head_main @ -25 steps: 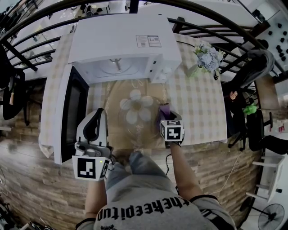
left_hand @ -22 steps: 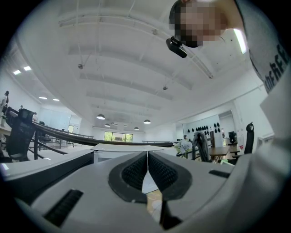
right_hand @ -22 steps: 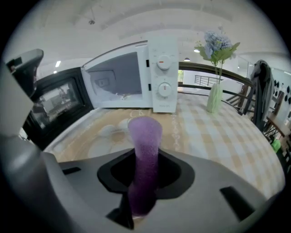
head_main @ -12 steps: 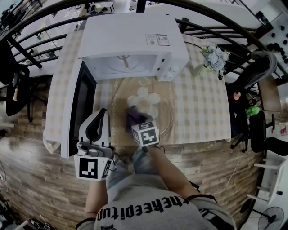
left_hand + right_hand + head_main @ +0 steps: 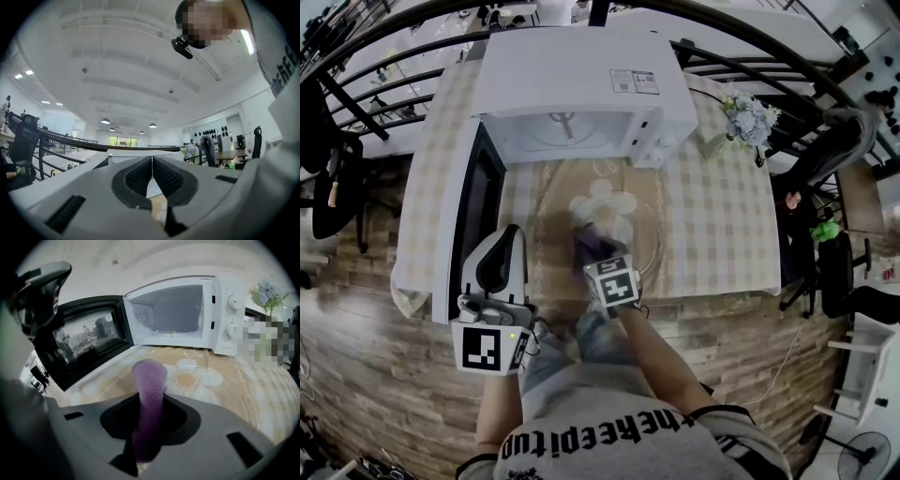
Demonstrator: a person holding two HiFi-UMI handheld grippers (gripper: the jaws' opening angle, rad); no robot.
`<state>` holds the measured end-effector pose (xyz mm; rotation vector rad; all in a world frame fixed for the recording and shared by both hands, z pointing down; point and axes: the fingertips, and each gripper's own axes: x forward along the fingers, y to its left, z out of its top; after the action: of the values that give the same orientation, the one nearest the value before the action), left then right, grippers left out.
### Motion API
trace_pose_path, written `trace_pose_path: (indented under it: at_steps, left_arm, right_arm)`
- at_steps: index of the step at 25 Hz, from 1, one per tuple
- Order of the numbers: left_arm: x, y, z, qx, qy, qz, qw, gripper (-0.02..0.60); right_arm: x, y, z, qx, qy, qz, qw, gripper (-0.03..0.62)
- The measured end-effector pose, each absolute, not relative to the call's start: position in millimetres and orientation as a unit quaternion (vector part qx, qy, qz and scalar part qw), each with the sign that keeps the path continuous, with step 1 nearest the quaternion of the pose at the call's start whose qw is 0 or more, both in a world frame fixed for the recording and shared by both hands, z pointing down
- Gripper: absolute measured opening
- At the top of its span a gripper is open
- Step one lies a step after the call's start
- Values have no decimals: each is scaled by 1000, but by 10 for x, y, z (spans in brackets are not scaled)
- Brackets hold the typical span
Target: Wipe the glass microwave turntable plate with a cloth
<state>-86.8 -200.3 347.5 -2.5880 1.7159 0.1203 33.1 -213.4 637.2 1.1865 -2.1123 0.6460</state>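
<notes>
The glass turntable plate (image 5: 639, 225) lies on the flower-patterned tablecloth in front of the open microwave. A purple cloth (image 5: 587, 246) rests on the plate's near left part, with my right gripper (image 5: 600, 261) shut on it. In the right gripper view the cloth (image 5: 149, 380) sticks out in a roll between the jaws of the right gripper (image 5: 149, 405), its end down by the table. My left gripper (image 5: 506, 236) hangs at the table's front edge beside the microwave door, away from the plate. In its own view the left gripper (image 5: 152, 172) has its pads pressed together with nothing held.
The white microwave (image 5: 581, 84) stands at the back of the table, and its dark door (image 5: 473, 225) swings out to the left, close to my left gripper. A vase of flowers (image 5: 745, 117) stands at the back right. Chairs (image 5: 825, 253) stand to the right of the table.
My right gripper has swept the purple cloth from the plate's right edge leftwards to its near left part. The left gripper has stayed put.
</notes>
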Motion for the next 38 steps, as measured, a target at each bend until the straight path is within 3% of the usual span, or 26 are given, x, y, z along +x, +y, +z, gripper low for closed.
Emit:
trace_pose_path:
  at_steps: [28, 38]
  left_arm:
    - [-213, -2012, 3439, -850, 524, 42, 24, 11]
    - [-273, -1940, 3398, -848, 527, 41, 30, 11]
  right_arm:
    - [2240, -2052, 6385, 578, -713, 269, 291, 110]
    - [2383, -1991, 6367, 599, -691, 278, 292, 110]
